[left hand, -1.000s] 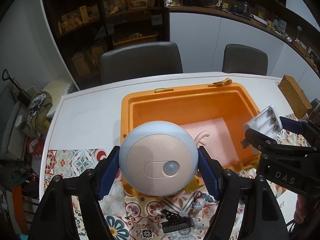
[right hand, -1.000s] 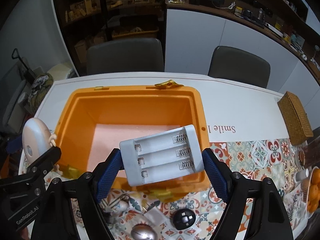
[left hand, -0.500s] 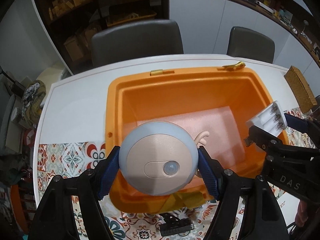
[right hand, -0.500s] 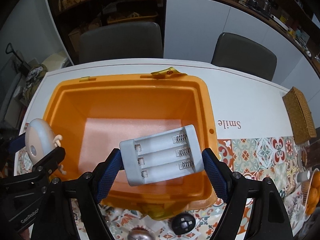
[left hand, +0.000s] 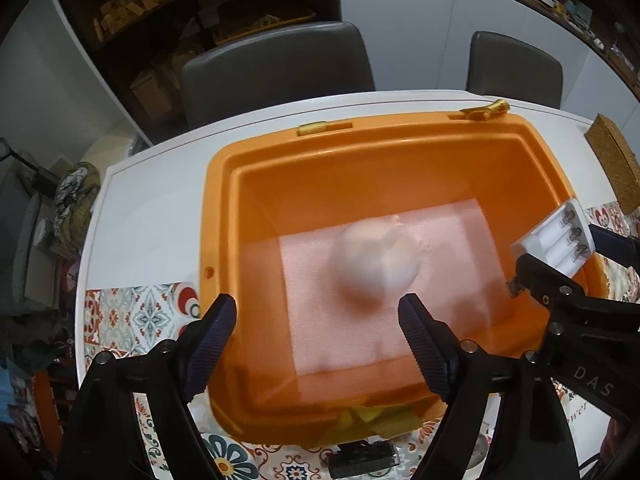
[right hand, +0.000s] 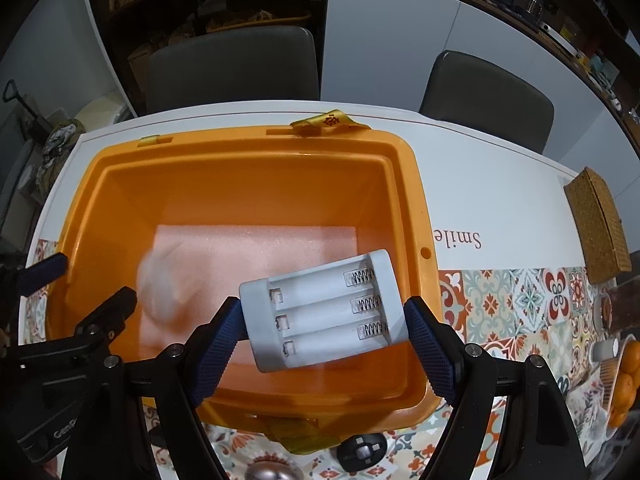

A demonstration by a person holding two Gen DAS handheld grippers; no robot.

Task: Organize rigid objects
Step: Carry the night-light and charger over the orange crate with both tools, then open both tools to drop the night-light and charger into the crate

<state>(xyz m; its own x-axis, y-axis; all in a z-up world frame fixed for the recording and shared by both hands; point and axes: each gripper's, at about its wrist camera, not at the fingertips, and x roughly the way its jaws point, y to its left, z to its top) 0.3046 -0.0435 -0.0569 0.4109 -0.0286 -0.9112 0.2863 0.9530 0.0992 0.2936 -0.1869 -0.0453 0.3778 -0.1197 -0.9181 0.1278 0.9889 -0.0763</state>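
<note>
An orange plastic bin point(left hand: 224, 208) point(right hand: 416, 208) with a pale pink foam floor stands on the table. My left gripper point(left hand: 316, 332) hovers over its near edge, jaws opening, with nothing between the fingers. The round blue-and-beige sensor light point(left hand: 376, 262) point(right hand: 164, 284) is a blur inside the bin, falling toward the foam. My right gripper point(right hand: 322, 344) is shut on a white three-slot battery holder point(right hand: 324, 308) point(left hand: 560, 242), held above the bin's right side.
Patterned placemats point(right hand: 520, 300) point(left hand: 136, 312) lie under the bin's near side. A woven basket point(right hand: 596, 224) sits at the right, oranges point(right hand: 624, 380) at the far right edge. Small dark and silver objects point(right hand: 360, 448) lie in front of the bin. Two chairs stand behind the table.
My left gripper has opened and let go of the round sensor light, which now drops into the bin. Both grippers have moved forward and lower over the bin. The right still holds the battery holder.
</note>
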